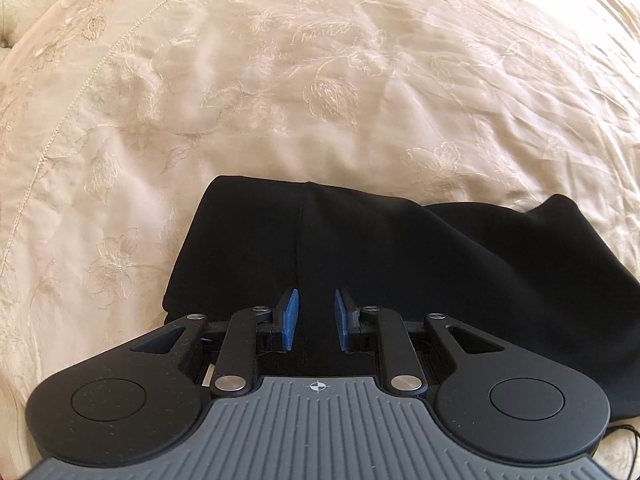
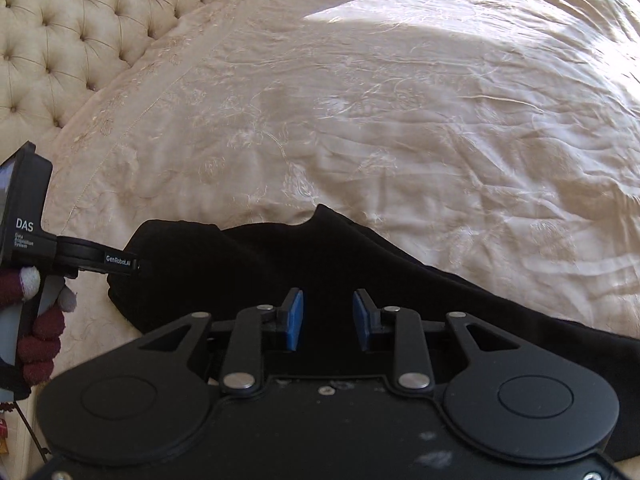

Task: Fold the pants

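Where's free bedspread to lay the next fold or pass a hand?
Free: the cream bedspread beyond the black pants' far edge, up to the tufted headboard, and the strip left of the pants. Crowded: the near edge, both grippers over the pants.

Pants (image 1: 400, 264): black, plain matte cloth, lying on the cream embroidered bedspread (image 1: 280, 80) at its near edge. Left wrist view: a flat folded panel with a straight vertical seam down its middle, far edge rounded at the corners; a second, looser fold bulges to the right. Right wrist view: the far edge is uneven, with one small raised peak.
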A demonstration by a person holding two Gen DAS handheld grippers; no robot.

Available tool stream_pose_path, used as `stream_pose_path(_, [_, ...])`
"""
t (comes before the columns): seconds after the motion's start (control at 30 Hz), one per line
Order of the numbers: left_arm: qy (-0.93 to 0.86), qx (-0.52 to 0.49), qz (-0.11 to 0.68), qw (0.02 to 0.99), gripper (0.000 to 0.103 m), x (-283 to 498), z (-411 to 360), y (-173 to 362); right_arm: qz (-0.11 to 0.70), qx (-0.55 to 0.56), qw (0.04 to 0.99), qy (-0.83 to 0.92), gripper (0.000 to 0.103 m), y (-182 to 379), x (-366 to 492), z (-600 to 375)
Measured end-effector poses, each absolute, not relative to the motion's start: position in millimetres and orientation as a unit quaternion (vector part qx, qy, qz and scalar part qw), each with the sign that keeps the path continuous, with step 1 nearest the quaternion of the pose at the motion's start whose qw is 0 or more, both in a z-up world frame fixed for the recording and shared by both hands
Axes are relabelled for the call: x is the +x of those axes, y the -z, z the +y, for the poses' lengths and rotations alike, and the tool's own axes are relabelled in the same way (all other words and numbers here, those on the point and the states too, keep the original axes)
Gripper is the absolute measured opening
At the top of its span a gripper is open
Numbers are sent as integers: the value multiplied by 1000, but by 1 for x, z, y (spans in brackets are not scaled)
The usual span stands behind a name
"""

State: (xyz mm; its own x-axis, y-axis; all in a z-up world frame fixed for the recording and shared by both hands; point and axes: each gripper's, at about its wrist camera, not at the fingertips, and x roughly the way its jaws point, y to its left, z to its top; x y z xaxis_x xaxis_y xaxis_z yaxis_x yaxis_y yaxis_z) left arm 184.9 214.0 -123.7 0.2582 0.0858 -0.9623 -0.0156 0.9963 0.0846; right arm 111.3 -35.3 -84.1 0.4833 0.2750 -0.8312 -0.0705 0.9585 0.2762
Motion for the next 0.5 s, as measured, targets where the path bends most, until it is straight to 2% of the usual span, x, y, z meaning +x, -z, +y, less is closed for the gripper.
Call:
stream_pose_path(0.27, [-5,12,630,776,20,173,228,135,508,77,853,-90,31,103,197,-15])
stream_pose_path(0.5, [4,24,622,783,20,171,236,129,546,94,829,-77,33,132,228,-9])
